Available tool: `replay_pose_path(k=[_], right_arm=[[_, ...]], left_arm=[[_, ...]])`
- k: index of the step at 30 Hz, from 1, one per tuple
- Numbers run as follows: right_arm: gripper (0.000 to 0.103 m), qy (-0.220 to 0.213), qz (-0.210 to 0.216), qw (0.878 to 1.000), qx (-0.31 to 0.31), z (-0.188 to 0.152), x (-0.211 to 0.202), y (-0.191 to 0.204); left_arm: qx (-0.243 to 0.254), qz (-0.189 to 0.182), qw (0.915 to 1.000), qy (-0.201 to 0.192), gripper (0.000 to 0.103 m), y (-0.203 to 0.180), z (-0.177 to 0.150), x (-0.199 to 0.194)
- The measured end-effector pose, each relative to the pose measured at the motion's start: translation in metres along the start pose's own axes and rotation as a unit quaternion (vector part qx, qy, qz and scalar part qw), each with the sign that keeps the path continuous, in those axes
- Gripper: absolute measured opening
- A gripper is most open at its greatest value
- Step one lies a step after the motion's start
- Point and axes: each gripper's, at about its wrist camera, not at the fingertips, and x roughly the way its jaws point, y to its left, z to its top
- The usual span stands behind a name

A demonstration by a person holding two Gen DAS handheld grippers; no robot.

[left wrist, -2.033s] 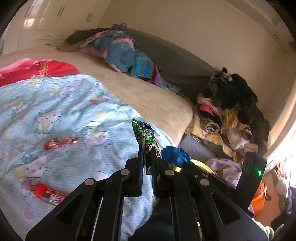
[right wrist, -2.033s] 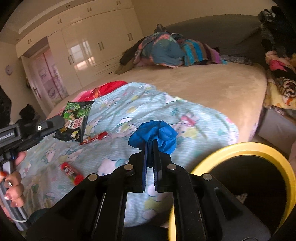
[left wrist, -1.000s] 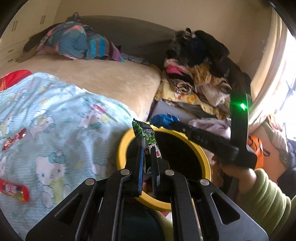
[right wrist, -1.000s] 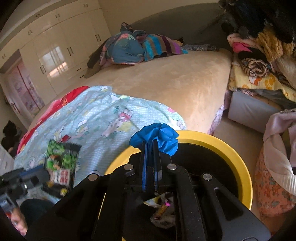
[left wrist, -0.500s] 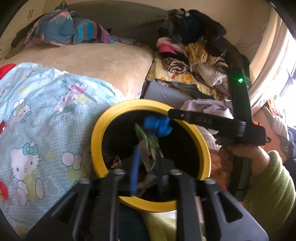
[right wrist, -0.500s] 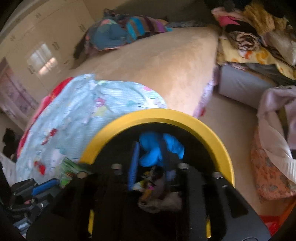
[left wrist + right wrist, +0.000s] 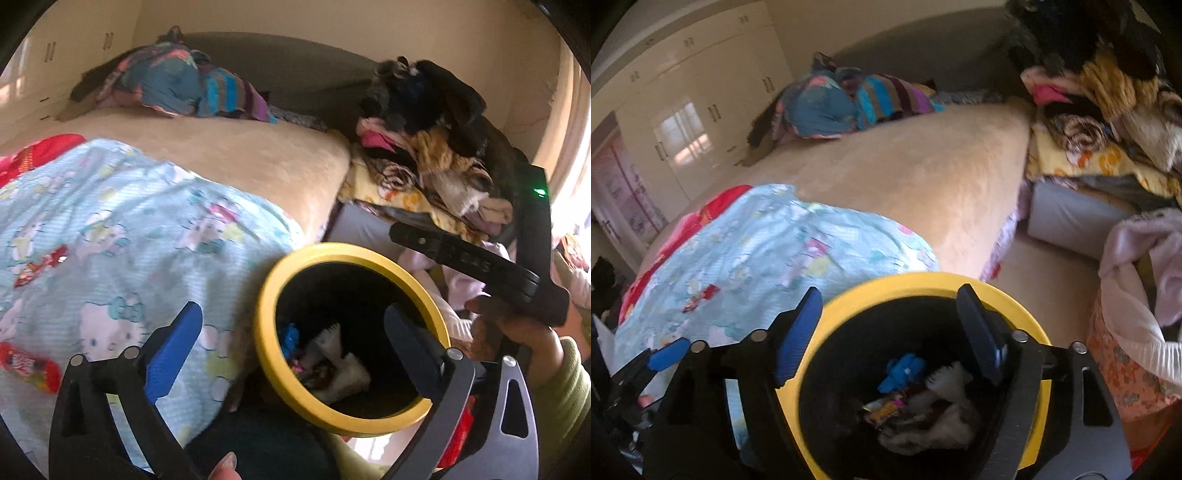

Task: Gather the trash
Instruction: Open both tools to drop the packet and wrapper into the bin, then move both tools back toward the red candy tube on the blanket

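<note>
A yellow-rimmed black bin (image 7: 266, 295) stands beside the bed; it also shows in the right wrist view (image 7: 923, 280). Inside it lie a blue crumpled piece (image 7: 901, 371), white paper (image 7: 942, 402) and wrappers (image 7: 882, 408). My left gripper (image 7: 293, 325) is open and empty over the bin's left rim. My right gripper (image 7: 890, 308) is open and empty above the bin's mouth. Two red wrappers (image 7: 31, 367) (image 7: 38, 266) lie on the Hello Kitty blanket (image 7: 110, 229).
A beige bed (image 7: 905, 173) with a heap of bedding (image 7: 846, 103) at its head. A pile of clothes (image 7: 424, 147) sits right of the bed, over a grey box (image 7: 1067, 218). White wardrobes (image 7: 683, 110) stand at the far left.
Both grippers carried their trash over the bin and opened. The green snack bag and the blue piece dropped in. Both grippers are now wide open and empty.
</note>
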Motion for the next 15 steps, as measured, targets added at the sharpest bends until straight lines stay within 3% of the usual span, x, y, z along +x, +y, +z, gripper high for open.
replay_pose_path(k=[15], right_arm=[[0.073,-0.035,0.044,0.997,-0.045,0.001,-0.018,0.056]], left_arm=[[-0.048,0.069,0.9953,-0.048,0.096,0.045,0.013,-0.045]])
